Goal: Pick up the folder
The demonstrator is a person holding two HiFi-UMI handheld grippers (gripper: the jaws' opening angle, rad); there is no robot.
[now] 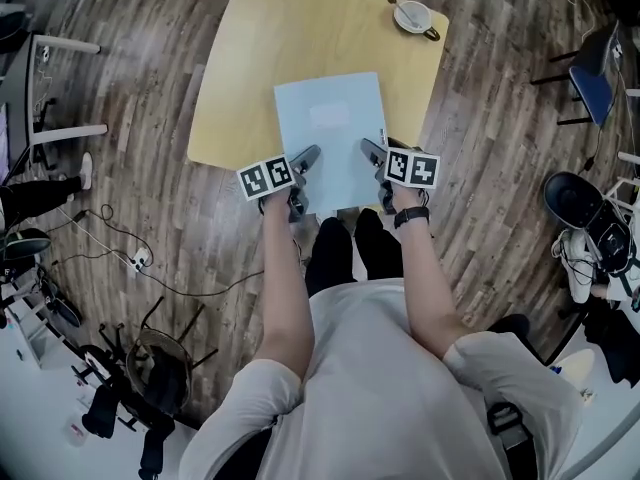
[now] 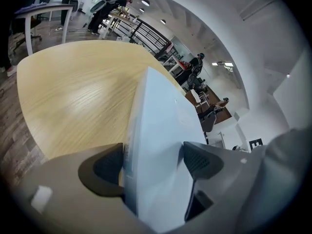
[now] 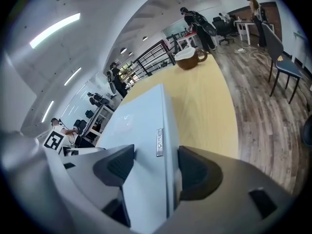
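Note:
A thick light-blue folder lies on the yellow wooden table, its near edge hanging over the table's front. My left gripper is at the folder's near left corner and my right gripper at its near right corner. In the left gripper view the folder fills the gap of the left gripper, with both dark pads against its faces. In the right gripper view the folder sits likewise in the right gripper, one pad on its top and one under its edge.
A white cup on a saucer stands at the table's far right corner, seen also as the cup in the right gripper view. A blue chair is off to the right. Cables and a power strip lie on the wooden floor at left.

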